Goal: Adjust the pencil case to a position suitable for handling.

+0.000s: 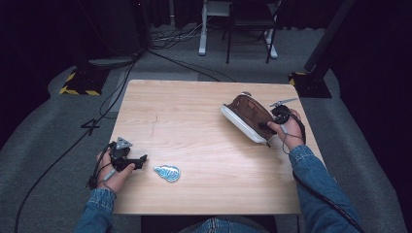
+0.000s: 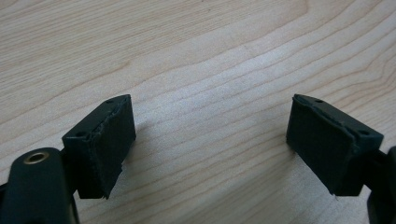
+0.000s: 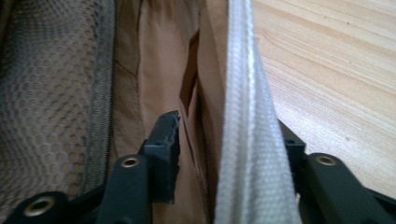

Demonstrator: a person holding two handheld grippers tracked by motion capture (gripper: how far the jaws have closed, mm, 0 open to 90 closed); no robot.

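- Two grippers going, doing very different jobs right now.
- My right gripper (image 1: 272, 125) is at the brown shoe (image 1: 248, 114) on the right side of the wooden table (image 1: 204, 145), with the shoe tipped up on its side so its white sole (image 1: 242, 127) faces toward me.
- In the right gripper view one jaw sits inside the shoe (image 3: 154, 70) against the tan lining and the other outside the white sole edge (image 3: 247, 116), so I'm pinching the sidewall, probably to keep it tilted.
- My left gripper (image 1: 127, 160) rests near the front left edge, jaws spread wide with nothing between them, just bare wood.
- One small blue-and-white thing (image 1: 167, 172) lies just beside it, maybe an insole, can't tell for sure.
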